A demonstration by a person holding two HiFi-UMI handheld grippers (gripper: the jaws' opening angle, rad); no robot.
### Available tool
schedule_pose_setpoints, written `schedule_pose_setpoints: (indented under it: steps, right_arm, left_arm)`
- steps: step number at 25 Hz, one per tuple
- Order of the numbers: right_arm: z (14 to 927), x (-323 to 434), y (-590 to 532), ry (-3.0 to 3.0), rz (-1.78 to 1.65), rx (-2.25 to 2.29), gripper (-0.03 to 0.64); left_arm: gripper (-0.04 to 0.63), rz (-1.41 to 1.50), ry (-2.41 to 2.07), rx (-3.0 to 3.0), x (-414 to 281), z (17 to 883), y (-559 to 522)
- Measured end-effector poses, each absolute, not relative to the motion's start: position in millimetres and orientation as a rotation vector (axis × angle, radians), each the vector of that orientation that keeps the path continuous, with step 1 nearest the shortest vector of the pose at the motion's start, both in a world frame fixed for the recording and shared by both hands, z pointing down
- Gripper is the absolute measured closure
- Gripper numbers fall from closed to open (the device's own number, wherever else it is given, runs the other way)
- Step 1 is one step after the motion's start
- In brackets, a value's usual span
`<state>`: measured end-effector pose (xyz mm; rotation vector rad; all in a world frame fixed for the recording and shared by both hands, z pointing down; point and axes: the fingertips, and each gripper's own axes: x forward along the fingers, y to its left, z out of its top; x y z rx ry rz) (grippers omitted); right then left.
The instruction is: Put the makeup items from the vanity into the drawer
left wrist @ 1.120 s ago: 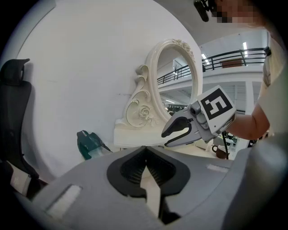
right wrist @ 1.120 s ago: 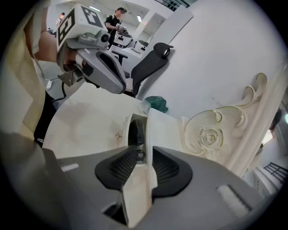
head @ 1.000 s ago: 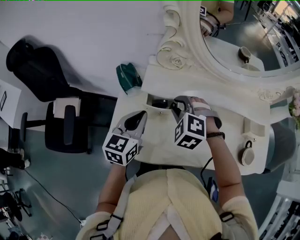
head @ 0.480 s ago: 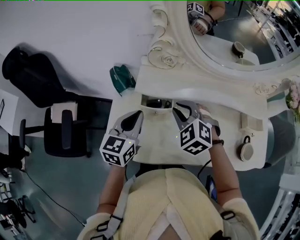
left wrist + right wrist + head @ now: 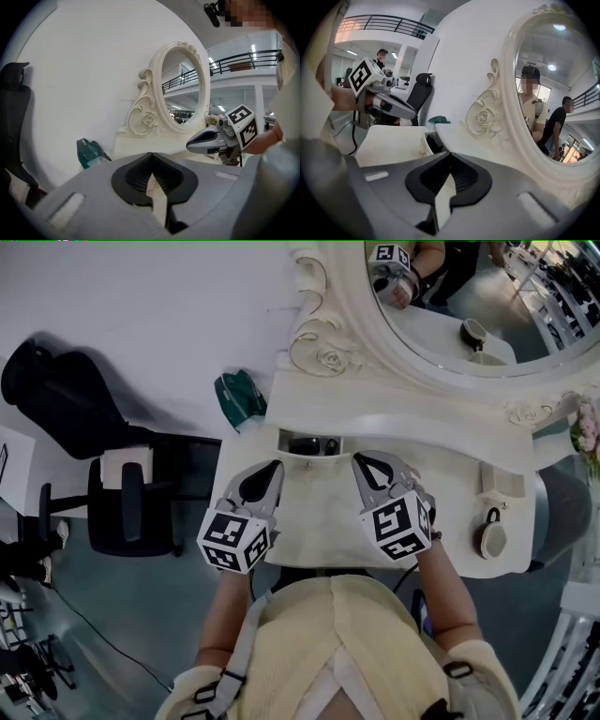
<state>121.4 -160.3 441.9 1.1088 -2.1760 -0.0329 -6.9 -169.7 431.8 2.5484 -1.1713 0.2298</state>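
A: Which step?
B: Between items. The right gripper point(image 5: 361, 463), near the open drawer point(image 5: 284, 441), has just been closing its jaws on nothing; the left gripper point(image 5: 271, 471) is closed too, empty.
A: Next?
B: Probably reaching right for the round compact point(image 5: 489, 538) on the vanity point(image 5: 319, 514).

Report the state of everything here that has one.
Drawer: open, dark things inside.
Left claw: shut, empty.
Right claw: just closed, now shut, empty.
Round item: lying on the vanity, not in the drawer.
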Motion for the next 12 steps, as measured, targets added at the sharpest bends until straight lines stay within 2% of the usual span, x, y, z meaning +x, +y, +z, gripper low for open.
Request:
schedule_pose_setpoints:
  steps: [5, 12]
  right_arm:
    - [435.1, 126.7, -162.5, -2.23, 0.001, 1.188, 0.614]
    - [442.5, 142.4, -163.2, -2.274, 0.252, 1.306, 0.614]
  left_arm:
    - [0.6, 0.234, -1.165, 2.551, -3.7, 432.5, -168.9]
    - [0.6, 0.254, -1.158, 2.549, -1.5, 434.5, -168.8]
